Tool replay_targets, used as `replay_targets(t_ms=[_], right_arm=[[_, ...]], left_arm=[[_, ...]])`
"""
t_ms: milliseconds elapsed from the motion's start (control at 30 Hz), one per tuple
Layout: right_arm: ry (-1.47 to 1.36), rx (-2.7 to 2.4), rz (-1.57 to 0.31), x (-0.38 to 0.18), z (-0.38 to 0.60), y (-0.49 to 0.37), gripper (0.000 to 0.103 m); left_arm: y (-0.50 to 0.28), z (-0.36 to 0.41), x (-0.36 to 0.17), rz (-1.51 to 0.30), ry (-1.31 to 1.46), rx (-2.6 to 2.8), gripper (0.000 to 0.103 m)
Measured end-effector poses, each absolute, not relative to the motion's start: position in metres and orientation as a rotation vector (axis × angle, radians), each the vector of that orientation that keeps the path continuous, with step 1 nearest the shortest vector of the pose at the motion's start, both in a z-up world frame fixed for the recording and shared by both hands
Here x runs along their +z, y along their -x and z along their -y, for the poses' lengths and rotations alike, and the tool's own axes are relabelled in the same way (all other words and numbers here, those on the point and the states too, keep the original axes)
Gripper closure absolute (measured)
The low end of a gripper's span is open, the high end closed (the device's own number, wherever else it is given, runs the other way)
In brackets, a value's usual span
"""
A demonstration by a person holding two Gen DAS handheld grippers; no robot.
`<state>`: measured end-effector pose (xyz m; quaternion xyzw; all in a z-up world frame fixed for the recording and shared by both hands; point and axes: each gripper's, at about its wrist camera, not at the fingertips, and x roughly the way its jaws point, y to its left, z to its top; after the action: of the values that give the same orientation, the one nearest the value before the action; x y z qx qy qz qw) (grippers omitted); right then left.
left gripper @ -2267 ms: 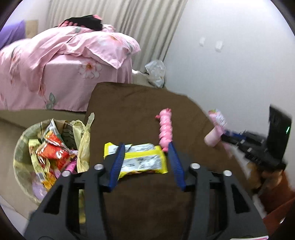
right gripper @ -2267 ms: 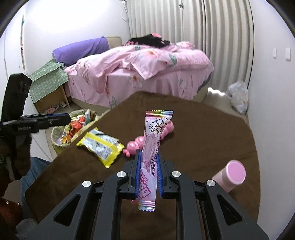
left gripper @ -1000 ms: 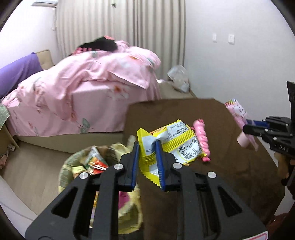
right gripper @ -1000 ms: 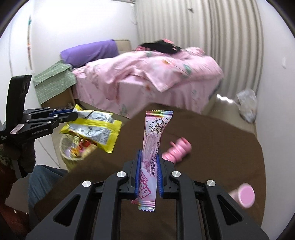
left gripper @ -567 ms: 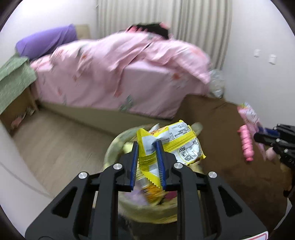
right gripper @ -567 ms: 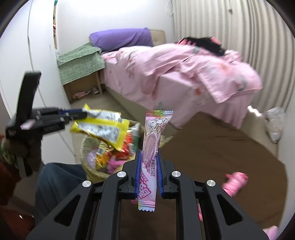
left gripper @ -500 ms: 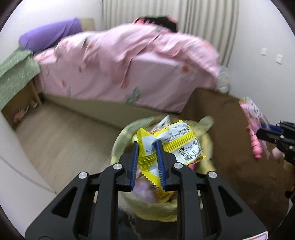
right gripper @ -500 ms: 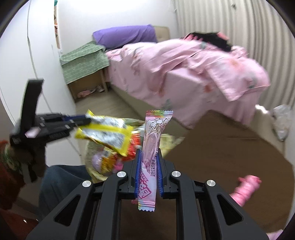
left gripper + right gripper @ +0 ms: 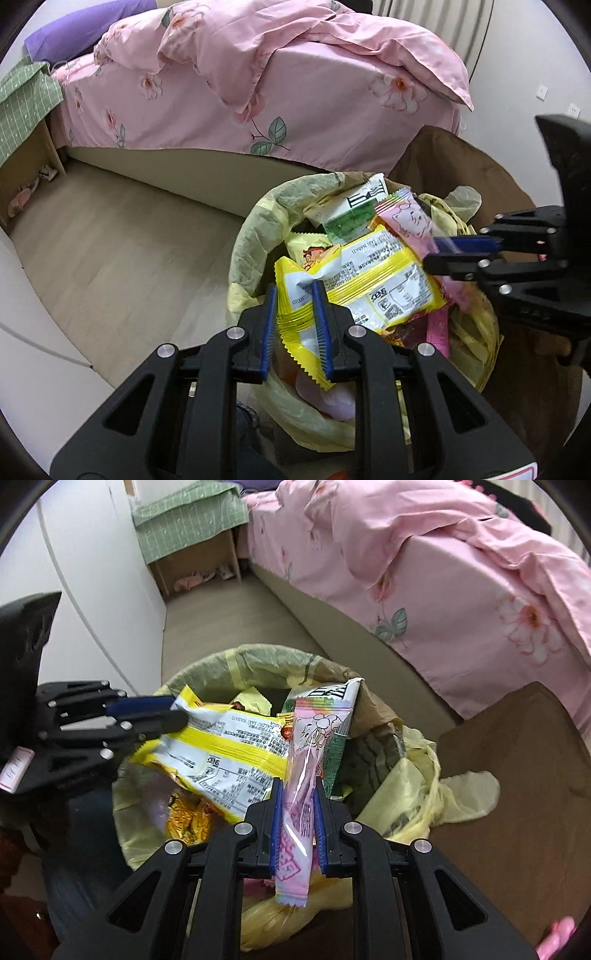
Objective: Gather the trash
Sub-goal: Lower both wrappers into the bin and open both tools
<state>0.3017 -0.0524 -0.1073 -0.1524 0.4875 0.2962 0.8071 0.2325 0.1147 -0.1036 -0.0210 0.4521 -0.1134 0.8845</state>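
Right now we've got 2 grippers over 1 trash bin (image 9: 255,236), each w/ 1 wrapper. Our left gripper (image 9: 295,328) is clamped on the crimped end of the yellow snack packet (image 9: 373,288), which sticks out flat above the bin's contents. Our right gripper (image 9: 298,823) is pinched tight on the pink candy wrapper (image 9: 314,746), held upright, its lower end hanging below the fingers (image 9: 276,812). In the left wrist view the 2 wrappers overlap, pink lying across the yellow one's far corner; can't tell if they touch.

Bin has a yellow-green liner bag (image 9: 417,786) & is already full of assorted wrappers, incl. 1 green-and-white pack (image 9: 351,214) standing at the back; rest too jumbled to count. Bin stands on the floor (image 9: 110,258) just beside the brown desk (image 9: 517,794), w/ liner flaps draped onto the desk edge. 1 bed (image 9: 295,92) w/ pink floral bedding is behind, plus 1 purple pillow (image 9: 74,33) at its head.
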Motion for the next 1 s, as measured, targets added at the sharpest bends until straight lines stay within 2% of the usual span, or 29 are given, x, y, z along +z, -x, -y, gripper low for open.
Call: replay_targets(t_ms=[667, 767, 800, 933, 1000], right_arm=[[0.337, 0.655, -1.102, -0.127, 0.056, -0.305, 0.087], [0.297, 0.657, -1.086, -0.120, 0.059, -0.302, 0.087], [0.286, 0.657, -1.074, -0.117, 0.061, -0.300, 0.086], [0.303, 0.634, -1.017, -0.108, 0.066, -0.292, 0.077], [0.300, 0.635, -1.009, -0.107, 0.068, -0.289, 0.076]], left_arm=[[-0.245, -0.108, -0.108, -0.944, 0.030, -0.251, 0.083], [-0.246, -0.110, -0.107, -0.946, 0.056, -0.264, 0.080], [-0.244, -0.111, -0.105, -0.946, 0.069, -0.273, 0.077], [-0.241, -0.112, -0.101, -0.949, 0.071, -0.278, 0.072], [-0.239, -0.113, -0.098, -0.949, 0.077, -0.275, 0.068]])
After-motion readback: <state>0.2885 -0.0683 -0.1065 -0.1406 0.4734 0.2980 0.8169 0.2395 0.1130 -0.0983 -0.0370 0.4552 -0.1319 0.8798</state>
